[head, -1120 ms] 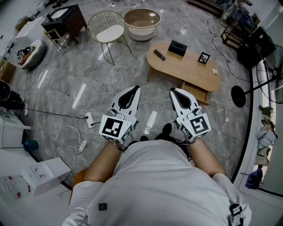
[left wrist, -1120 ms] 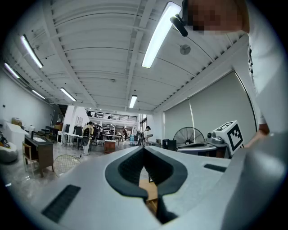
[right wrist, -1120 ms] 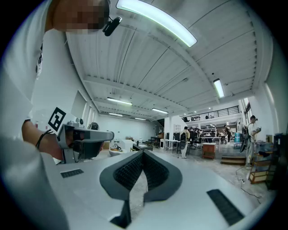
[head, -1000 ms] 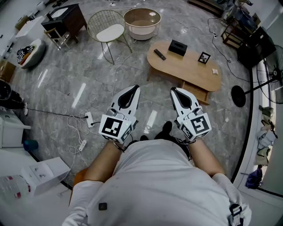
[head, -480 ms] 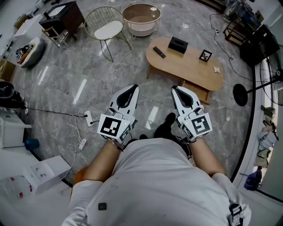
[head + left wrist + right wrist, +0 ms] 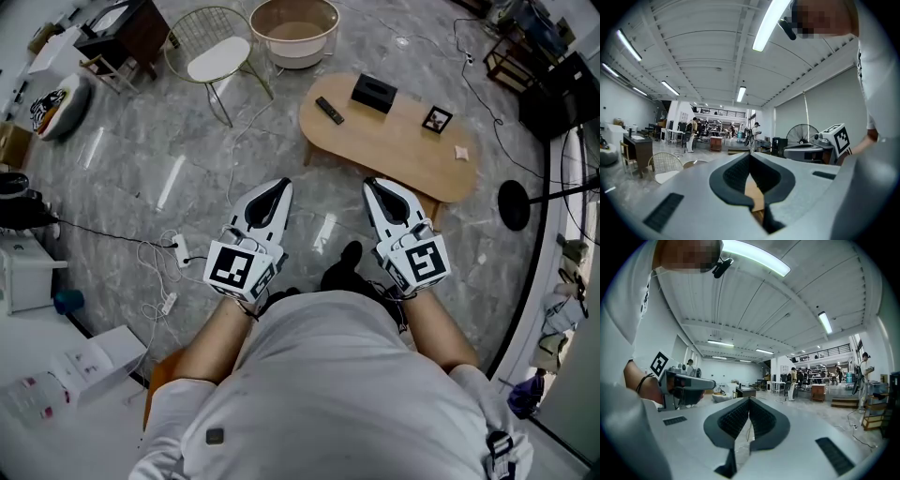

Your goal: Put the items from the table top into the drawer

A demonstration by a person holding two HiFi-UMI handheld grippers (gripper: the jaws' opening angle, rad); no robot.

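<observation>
A low oval wooden table (image 6: 405, 155) stands ahead on the marble floor. On its top lie a black remote (image 6: 328, 110), a black box (image 6: 374, 93), a small framed picture (image 6: 436, 119) and a small pale item (image 6: 461, 151). The drawer is not visible. My left gripper (image 6: 283, 184) and right gripper (image 6: 369, 184) are held side by side in front of the person's body, short of the table, pointing level. Both are shut and hold nothing. The left gripper (image 6: 750, 157) shows its jaws meeting at the tips, as does the right gripper (image 6: 749, 401).
A wire chair (image 6: 217, 52) and a round basin-like table (image 6: 293, 28) stand beyond the wooden table to the left. Cables and a power strip (image 6: 176, 249) lie on the floor at left. A fan base (image 6: 514, 202) sits at right, white boxes (image 6: 84, 361) at lower left.
The person has stepped forward, so the wooden table sits nearer to both grippers. The grippers keep their side-by-side pose and stay shut.
</observation>
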